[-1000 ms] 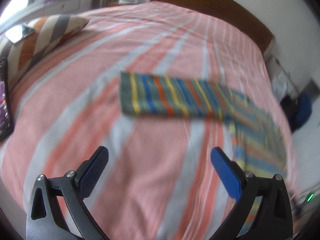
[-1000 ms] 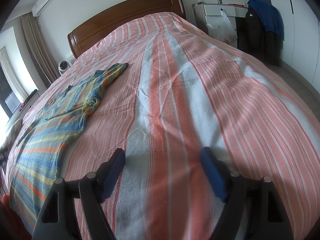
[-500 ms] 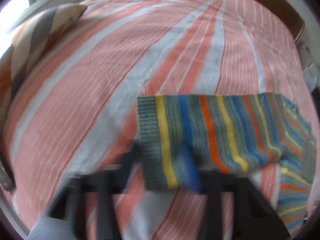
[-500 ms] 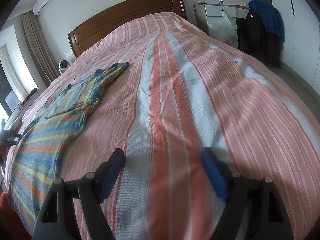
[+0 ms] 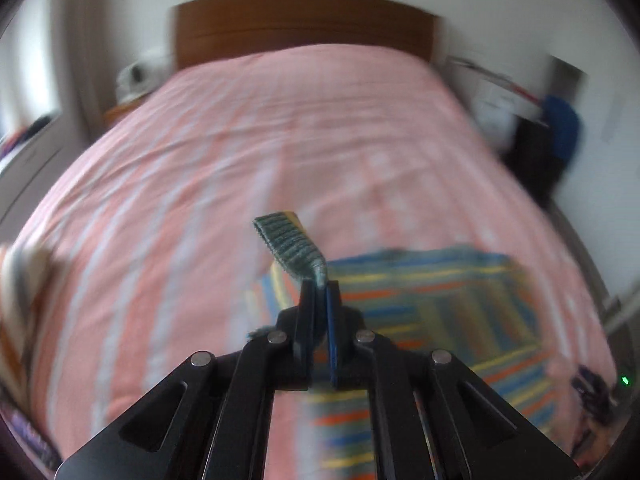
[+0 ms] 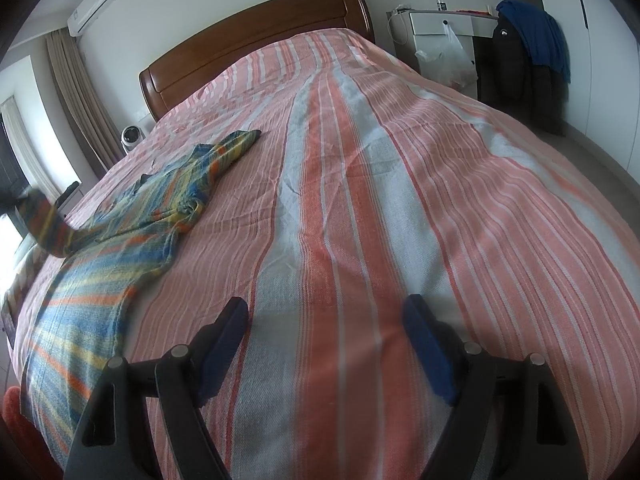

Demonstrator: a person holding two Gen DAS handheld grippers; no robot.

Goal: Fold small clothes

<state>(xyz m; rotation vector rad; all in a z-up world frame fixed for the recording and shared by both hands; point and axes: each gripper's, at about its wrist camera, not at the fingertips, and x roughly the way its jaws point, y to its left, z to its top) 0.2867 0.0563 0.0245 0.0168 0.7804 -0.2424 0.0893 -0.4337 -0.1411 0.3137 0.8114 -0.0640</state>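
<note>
A small striped knit sweater (image 6: 132,216) in blue, yellow, orange and green lies spread on the left side of the bed. My left gripper (image 5: 320,286) is shut on the green ribbed cuff of one sleeve (image 5: 290,242) and holds it lifted above the sweater body (image 5: 432,300). That raised sleeve shows at the far left of the right wrist view (image 6: 46,220). The other sleeve (image 6: 240,142) lies stretched toward the headboard. My right gripper (image 6: 326,344) is open and empty, low over the bare bedspread, right of the sweater.
The bed has a pink, orange and white striped cover (image 6: 400,180) and a wooden headboard (image 6: 256,36). A white desk (image 6: 448,24), hanging bag and dark jackets (image 6: 528,60) stand to the right. A striped pillow (image 5: 16,300) lies left. A small fan (image 6: 130,136) sits by the curtain.
My left gripper moved down to the sleeve cuff, shut on it and lifted it, swinging toward the headboard. The right gripper has stayed still and open.
</note>
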